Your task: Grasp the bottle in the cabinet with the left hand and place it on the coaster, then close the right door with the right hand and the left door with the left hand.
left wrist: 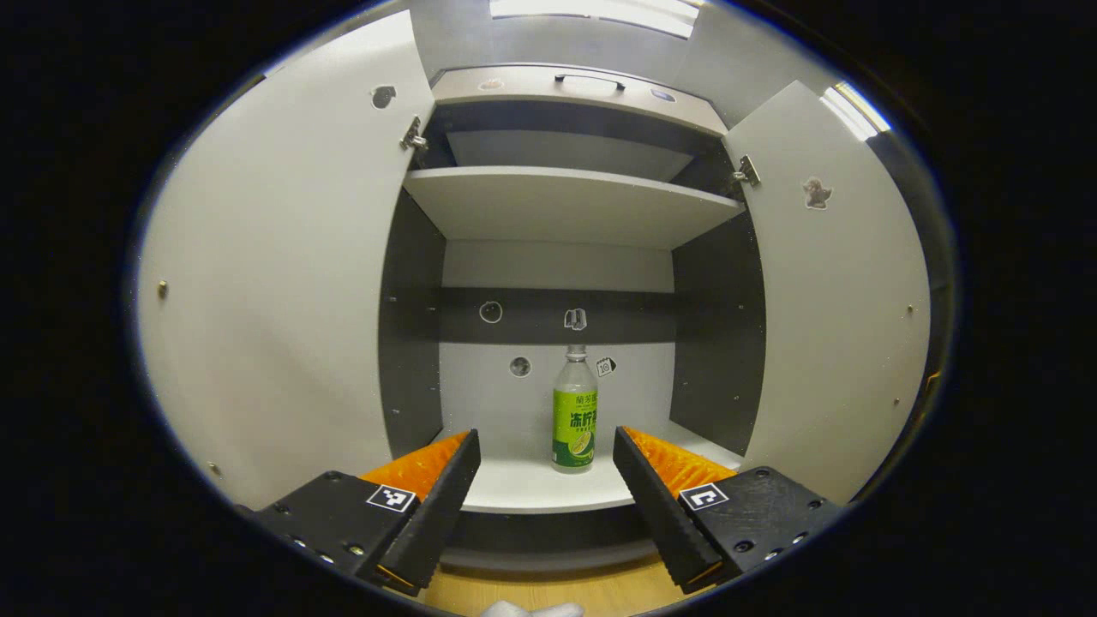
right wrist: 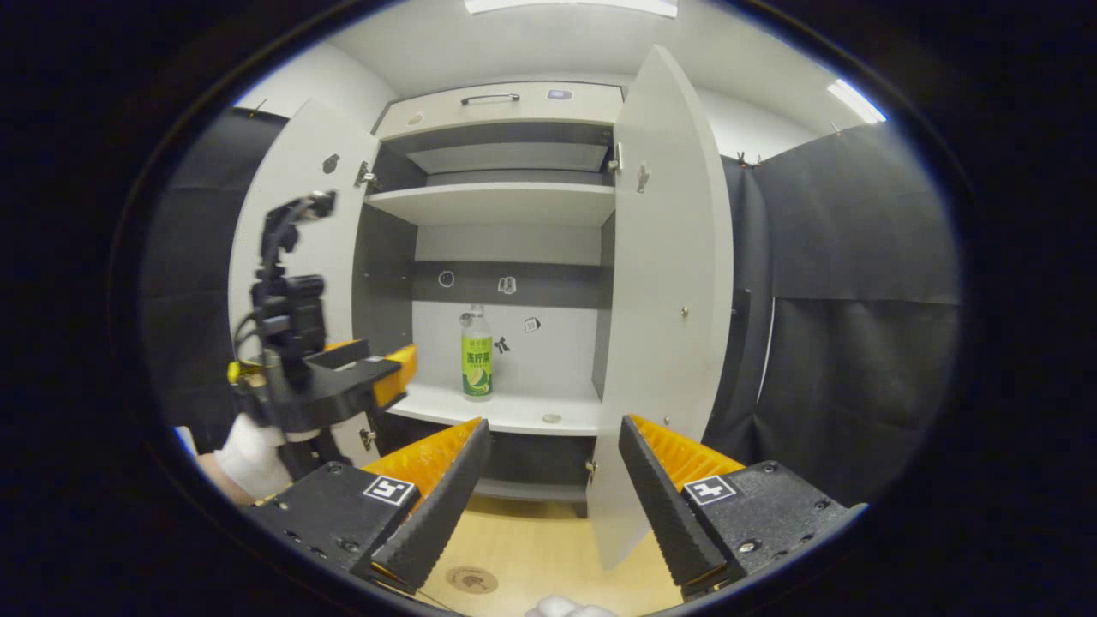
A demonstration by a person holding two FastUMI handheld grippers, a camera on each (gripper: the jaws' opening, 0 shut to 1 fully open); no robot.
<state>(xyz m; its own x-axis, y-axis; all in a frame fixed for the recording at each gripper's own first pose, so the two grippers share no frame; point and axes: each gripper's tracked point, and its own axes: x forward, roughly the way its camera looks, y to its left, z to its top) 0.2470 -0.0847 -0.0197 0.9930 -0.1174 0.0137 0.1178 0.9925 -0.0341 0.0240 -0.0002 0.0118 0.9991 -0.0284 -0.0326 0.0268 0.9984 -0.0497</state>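
A clear bottle (left wrist: 574,411) with a green label stands upright on the cabinet's lower shelf (left wrist: 531,484), seen too as the bottle (right wrist: 476,356) in the right gripper view. My left gripper (left wrist: 546,454) is open just in front of the shelf, the bottle beyond the gap between its fingers. From the right gripper view that left gripper (right wrist: 377,368) hovers at the cabinet's left side, held by a hand. My right gripper (right wrist: 553,437) is open farther back, empty. Both doors stand open: left door (left wrist: 274,283), right door (left wrist: 836,300), right door (right wrist: 664,308). A round coaster (right wrist: 470,580) lies on the wooden floor.
An upper shelf (left wrist: 566,201) spans the cabinet above the bottle. A drawer front with a handle (left wrist: 588,81) tops the cabinet. Black cloth (right wrist: 857,300) hangs to the right of the right door. Wooden floor (right wrist: 548,548) runs in front of the cabinet.
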